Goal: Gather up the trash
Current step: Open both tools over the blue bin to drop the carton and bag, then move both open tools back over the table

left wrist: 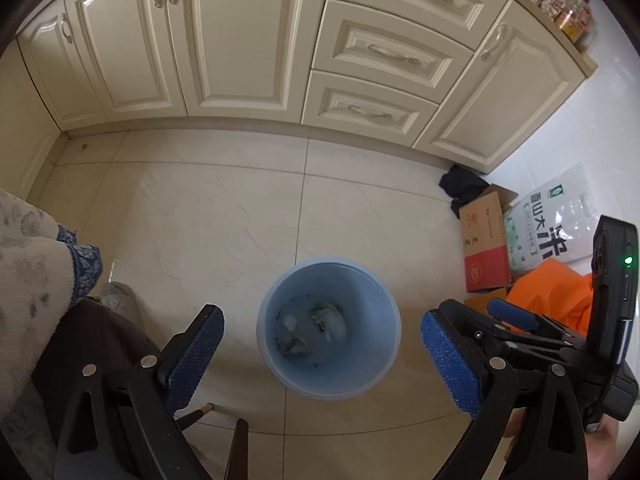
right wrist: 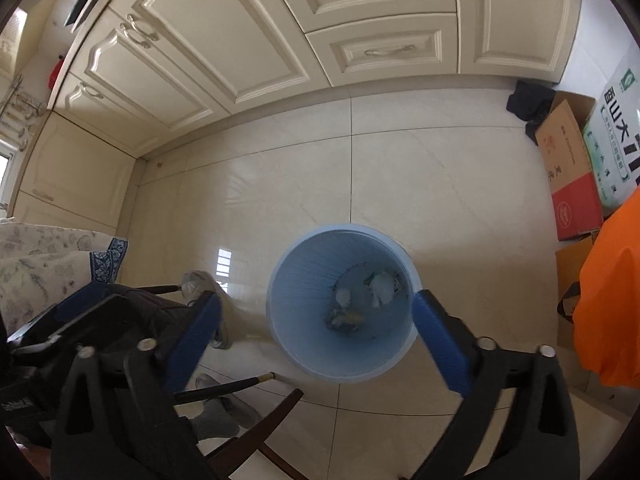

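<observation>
- Bin (left wrist: pixel 329 330) of pale blue plastic stands on the tiled floor (left wrist: pixel 224 216) right under me, and both my cameras look almost straight down into it.
- Trash (right wrist: pixel 362 300) lies at its bottom: a few white crumpled scraps and a darker wad, all loose inside the wall.
- Left gripper (left wrist: pixel 320 360) has its jaws wide apart with nothing between the blue pads; only the bin's mouth shows in the gap.
- Right gripper (right wrist: pixel 316 344) is the same, spread wide and empty above the rim.
- Judging by that, I am at the drop step, and it looks done for both hands.
- Next I would lift clear of the rim and look for more trash; none shows loose on the floor.
- Hard to make out: what the scraps are, paper or tissue.
- A cardboard box (left wrist: pixel 486 246) and an orange bag (left wrist: pixel 556 292) are cut off at the edge.
</observation>
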`<action>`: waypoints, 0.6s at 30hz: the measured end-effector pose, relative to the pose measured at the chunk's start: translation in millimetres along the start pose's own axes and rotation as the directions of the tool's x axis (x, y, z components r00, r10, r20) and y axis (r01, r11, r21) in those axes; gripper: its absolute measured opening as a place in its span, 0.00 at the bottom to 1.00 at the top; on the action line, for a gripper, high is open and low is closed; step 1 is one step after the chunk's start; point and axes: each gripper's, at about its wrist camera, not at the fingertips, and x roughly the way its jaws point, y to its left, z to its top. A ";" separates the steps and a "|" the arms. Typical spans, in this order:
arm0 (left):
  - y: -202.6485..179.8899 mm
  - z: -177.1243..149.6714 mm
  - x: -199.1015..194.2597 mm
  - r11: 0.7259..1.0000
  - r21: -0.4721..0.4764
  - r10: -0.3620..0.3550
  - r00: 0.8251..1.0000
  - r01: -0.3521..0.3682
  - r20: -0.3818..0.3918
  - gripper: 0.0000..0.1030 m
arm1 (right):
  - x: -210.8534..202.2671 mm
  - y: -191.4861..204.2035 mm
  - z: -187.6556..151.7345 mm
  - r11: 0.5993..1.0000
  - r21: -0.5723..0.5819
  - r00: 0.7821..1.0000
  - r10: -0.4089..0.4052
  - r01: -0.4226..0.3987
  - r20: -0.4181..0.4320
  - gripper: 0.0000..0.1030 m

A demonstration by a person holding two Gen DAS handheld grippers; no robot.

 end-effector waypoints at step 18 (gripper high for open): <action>32.8 -90.6 -211.8 0.996 -0.085 0.045 0.967 -0.024 0.252 0.98 | -64.1 78.8 5.1 0.994 -0.108 0.992 0.022 -0.009 0.126 1.00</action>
